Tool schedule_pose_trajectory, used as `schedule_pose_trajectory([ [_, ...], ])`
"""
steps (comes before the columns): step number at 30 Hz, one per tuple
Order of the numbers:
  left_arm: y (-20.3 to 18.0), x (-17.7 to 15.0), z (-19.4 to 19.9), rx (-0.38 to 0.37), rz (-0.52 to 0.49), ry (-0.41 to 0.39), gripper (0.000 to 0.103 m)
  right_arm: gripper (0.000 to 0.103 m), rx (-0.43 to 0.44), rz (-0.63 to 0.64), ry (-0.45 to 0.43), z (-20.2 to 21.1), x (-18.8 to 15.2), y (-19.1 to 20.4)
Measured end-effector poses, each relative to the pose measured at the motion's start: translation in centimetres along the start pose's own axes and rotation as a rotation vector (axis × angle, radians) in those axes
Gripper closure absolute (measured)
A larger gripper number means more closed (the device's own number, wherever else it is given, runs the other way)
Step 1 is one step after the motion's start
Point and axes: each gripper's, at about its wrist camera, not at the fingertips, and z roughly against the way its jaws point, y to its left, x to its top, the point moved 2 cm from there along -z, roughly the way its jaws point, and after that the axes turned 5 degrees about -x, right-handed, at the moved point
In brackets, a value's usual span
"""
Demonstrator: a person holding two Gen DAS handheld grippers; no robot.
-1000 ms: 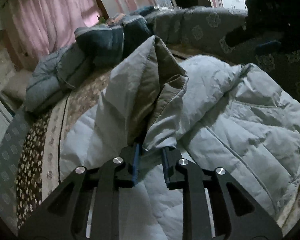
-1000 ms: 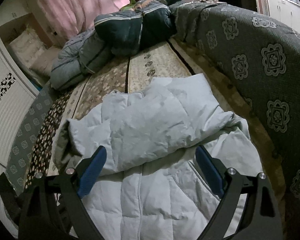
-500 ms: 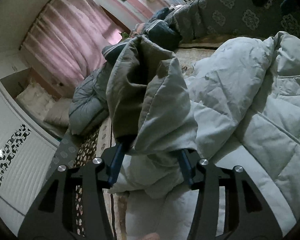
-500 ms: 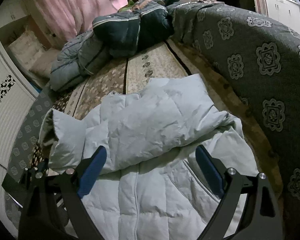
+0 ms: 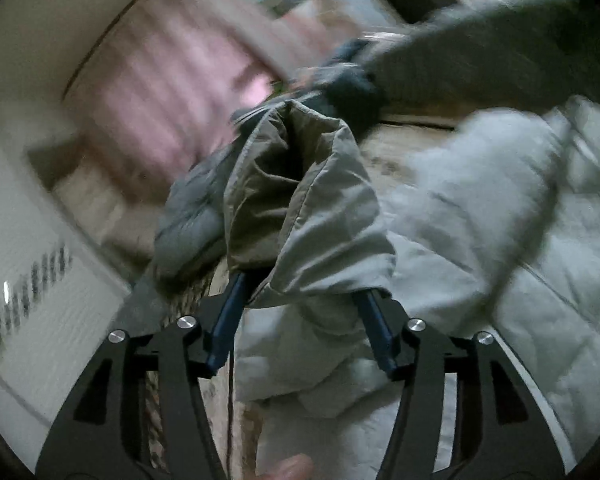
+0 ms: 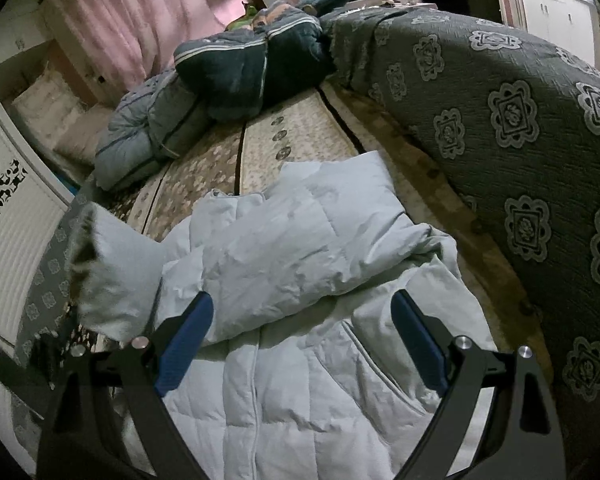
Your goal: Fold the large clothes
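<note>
Left claw (image 5: 300, 312) spread wide; right claw (image 6: 300, 340) spread wide, level.

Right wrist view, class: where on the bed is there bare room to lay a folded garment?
Bare patterned bedspread lies between the pale padded jacket and the dark bundled quilts, plus a narrow strip along the grey patterned backrest. The near end is crowded: the jacket fills it under the open right gripper.
</note>
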Motion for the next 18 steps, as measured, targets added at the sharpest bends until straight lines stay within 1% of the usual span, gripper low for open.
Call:
schedule_pose_trajectory([
  [1,1.7,0.1,-0.3,0.027,0.091,0.003,0.006,0.012,0.002,-0.004,-0.002,0.1,0.0,0.0],
  [2,3.4,-0.2,-0.5,0.024,0.166,0.015,0.003,0.012,0.004,-0.007,-0.002,0.1,0.0,-0.1],
  [3,5.0,-0.5,-0.9,0.004,0.244,0.035,0.003,0.012,0.005,-0.012,-0.002,0.1,0.0,-0.2],
  [4,6.3,-1.0,-1.3,-0.045,0.309,0.051,0.003,0.012,0.008,-0.014,-0.002,0.1,0.0,-0.1],
  [5,7.0,-1.3,-1.5,-0.075,0.342,0.057,0.003,0.012,0.013,-0.011,0.001,0.0,-0.1,0.1],
  [8,8.1,-1.8,-1.5,-0.104,0.367,0.058,0.003,0.012,0.021,0.006,0.008,0.0,-0.2,0.8],
  [10,9.1,-2.0,-1.7,-0.113,0.417,0.063,0.003,0.012,0.031,0.019,0.012,-0.1,-0.4,1.4],
  [12,10.1,-2.8,-2.1,-0.118,0.479,0.092,0.003,0.012,0.040,0.034,0.022,-0.3,-0.7,1.9],
  [14,11.0,-3.7,-2.4,-0.101,0.522,0.118,0.003,0.012,0.035,0.055,0.036,-0.8,-1.1,2.3],
  [18,11.7,-5.1,-3.5,-0.055,0.504,0.144,0.003,0.013,0.038,0.063,0.072,-2.3,-1.8,3.0],
])
